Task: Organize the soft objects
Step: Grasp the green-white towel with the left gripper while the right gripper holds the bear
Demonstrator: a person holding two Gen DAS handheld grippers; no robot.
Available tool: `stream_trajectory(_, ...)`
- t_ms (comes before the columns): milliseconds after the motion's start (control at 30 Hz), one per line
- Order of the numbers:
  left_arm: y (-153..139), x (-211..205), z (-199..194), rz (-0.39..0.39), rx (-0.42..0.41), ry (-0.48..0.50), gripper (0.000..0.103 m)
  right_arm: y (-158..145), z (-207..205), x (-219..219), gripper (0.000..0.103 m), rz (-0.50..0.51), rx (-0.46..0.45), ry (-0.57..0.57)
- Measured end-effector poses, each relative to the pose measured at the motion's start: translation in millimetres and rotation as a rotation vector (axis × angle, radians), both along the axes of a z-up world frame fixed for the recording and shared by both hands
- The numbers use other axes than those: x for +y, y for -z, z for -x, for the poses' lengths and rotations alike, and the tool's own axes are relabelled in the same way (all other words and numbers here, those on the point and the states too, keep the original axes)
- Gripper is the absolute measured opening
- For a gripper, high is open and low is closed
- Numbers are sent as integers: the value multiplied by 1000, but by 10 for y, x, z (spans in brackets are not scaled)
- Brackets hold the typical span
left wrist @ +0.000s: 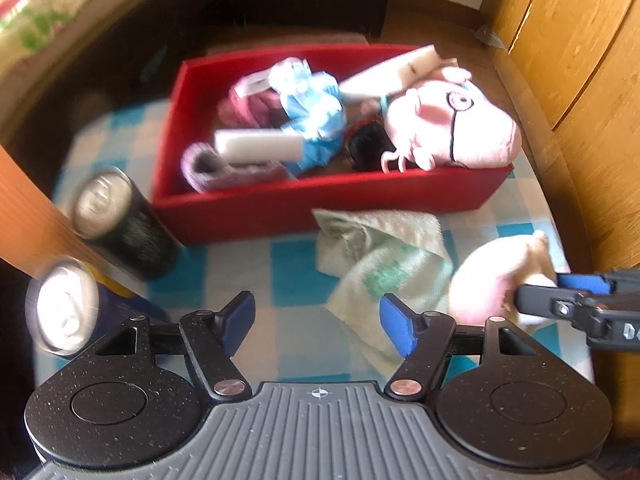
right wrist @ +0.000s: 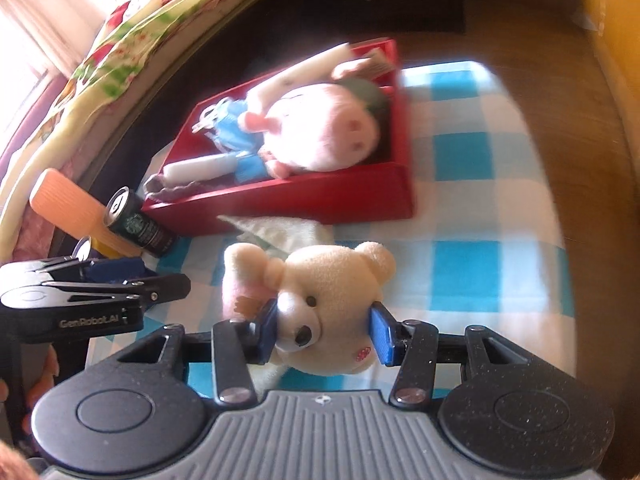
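Observation:
My right gripper (right wrist: 324, 334) is shut on the head of a cream teddy bear (right wrist: 328, 280), with a blue pad pressed against each side of it. In the left wrist view the bear (left wrist: 488, 280) shows at the right edge, with the right gripper (left wrist: 540, 290) on it. My left gripper (left wrist: 316, 312) stands open over the checked cloth, with nothing between its fingers and a crumpled pale green towel (left wrist: 384, 256) just beyond its right finger. A red box (left wrist: 320, 204) behind the towel holds a pink pig plush (left wrist: 452, 128), a blue-dressed doll and folded cloths.
A dark drink can (left wrist: 120, 220) and a second can (left wrist: 64, 308) stand left of the box, beside an orange ribbed object (right wrist: 68, 204). The blue and white checked cloth (right wrist: 460, 160) covers the table. A wooden cabinet (left wrist: 580, 40) is on the right and a floral bed cover (right wrist: 120, 40) on the left.

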State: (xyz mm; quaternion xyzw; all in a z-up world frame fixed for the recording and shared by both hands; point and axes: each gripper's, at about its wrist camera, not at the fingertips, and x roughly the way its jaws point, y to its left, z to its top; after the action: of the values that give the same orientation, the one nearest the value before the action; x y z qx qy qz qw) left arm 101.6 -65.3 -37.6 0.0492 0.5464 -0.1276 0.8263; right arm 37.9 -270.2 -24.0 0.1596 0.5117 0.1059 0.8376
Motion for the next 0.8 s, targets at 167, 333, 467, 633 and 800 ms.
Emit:
stream_trajectory(167,278,-185,-122,60,92,-46,69,80,104,-248,25,2,9,68)
stream_trajectory(333,452,-443,-175,47,107,-43,72,72,147,-493,25,-22,5,113)
stream_trajectory(467,545,-584,-192,46,127,-37,72,95,148,-618,25,-58,14,141)
stream_trajectory(633,596,-652,-151,25,116,-32,71,87,149,-686,26,-68,17,153)
stream_trajectory(800,608,-721,-3,-51,82,23,44,123,155,-701,26,-57,31,160)
